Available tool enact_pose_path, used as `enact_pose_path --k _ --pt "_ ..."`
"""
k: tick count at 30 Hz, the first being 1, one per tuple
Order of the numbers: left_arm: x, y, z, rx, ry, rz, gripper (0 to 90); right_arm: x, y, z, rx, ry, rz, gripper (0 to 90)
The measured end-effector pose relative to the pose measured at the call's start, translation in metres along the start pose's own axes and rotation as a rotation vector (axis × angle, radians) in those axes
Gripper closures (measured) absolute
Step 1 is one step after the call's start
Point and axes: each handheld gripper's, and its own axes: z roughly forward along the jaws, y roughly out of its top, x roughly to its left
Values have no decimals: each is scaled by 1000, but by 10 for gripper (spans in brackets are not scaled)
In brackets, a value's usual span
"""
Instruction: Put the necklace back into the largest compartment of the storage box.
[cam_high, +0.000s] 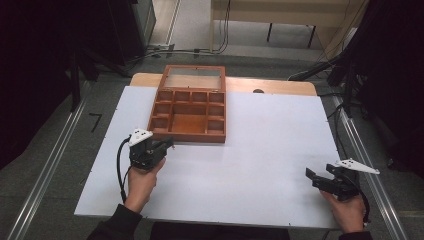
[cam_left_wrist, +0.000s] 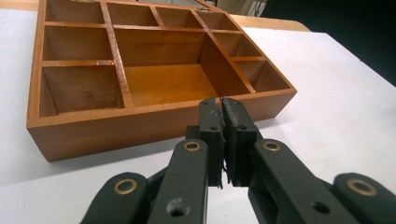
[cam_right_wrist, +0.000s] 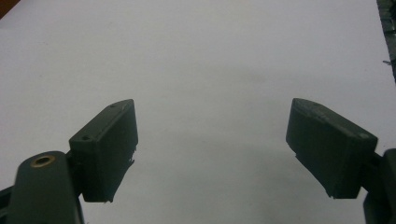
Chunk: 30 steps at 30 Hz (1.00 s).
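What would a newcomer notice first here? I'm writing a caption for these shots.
The open wooden compartment box at the far left-centre of the white table, its compartments all empty. The left tool sits shut just before its near edge, while the right tool gapes open over bare table at the right.

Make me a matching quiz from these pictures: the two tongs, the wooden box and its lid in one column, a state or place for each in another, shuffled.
Column one:
1. left tongs
2. right tongs
3. wooden box
4. glass lid

Column two:
A. raised open at the box's far edge
B. jaws spread wide over bare white table
C. jaws pressed together, empty
D. compartments all empty

Pairs: 1-C, 2-B, 3-D, 4-A
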Motion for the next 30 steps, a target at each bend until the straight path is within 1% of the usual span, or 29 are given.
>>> enact_pose_path --k 19,30 --pt "2 10 14 5 12 -7 876 0 0 0 0 2 1 150" --pt "7 13 21 10 21 -14 877 0 0 0 0 4 -2 150"
